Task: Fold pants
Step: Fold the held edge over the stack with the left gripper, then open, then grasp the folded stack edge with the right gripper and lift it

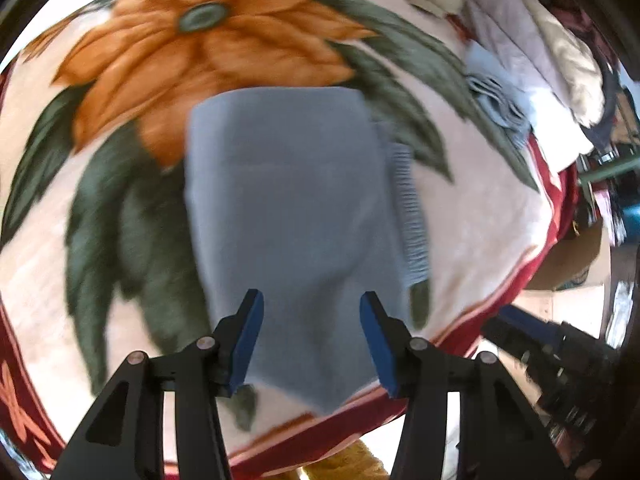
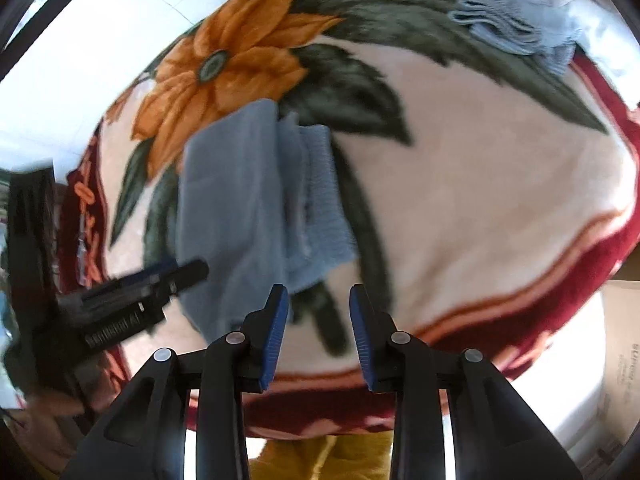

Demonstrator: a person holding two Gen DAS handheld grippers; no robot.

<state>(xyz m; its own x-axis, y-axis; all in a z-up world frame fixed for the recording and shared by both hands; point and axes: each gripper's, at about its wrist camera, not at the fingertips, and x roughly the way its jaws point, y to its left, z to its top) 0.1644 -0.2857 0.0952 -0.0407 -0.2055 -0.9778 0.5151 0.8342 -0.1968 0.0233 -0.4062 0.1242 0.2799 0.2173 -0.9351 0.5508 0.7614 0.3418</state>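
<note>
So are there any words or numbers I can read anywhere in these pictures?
None can be read.
Cardboard box: dark print runs along its side, too blurred and small to read.
Left gripper: pale marks on its body, too blurred.
Blanket and folded blue pants: no writing shows.

A floral blanket (image 1: 480, 216) bears folded clothes (image 2: 516, 28) at its far edge.
</note>
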